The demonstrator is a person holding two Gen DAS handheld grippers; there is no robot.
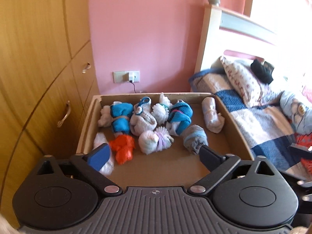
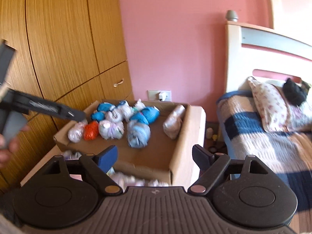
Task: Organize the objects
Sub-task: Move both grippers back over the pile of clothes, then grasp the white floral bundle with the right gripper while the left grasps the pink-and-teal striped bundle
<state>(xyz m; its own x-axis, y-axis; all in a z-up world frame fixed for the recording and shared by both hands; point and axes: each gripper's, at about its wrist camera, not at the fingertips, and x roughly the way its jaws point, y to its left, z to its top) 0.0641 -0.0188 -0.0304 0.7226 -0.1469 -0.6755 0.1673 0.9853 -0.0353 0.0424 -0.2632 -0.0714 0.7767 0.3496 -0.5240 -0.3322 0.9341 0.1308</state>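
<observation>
An open cardboard box (image 1: 234,120) holds several rolled sock bundles. Among them are a blue one (image 1: 120,120), an orange one (image 1: 122,148), a fluffy white and lilac one (image 1: 156,141), a grey-blue one (image 1: 195,138) and a white roll (image 1: 211,115) at the right wall. My left gripper (image 1: 154,152) hangs open over the box's near end, with nothing between its fingers. In the right wrist view my right gripper (image 2: 154,152) is open too, just short of the box (image 2: 183,136) and empty. The orange bundle (image 2: 90,130) and the grey-blue bundle (image 2: 138,134) lie beyond it.
A wooden wardrobe (image 1: 39,68) stands to the left of the box. A bed with a checked blanket (image 1: 263,124) and a pillow (image 1: 241,83) is on the right. More pale bundles (image 2: 136,179) lie below the box's near wall. A hand (image 2: 7,146) shows at the left edge.
</observation>
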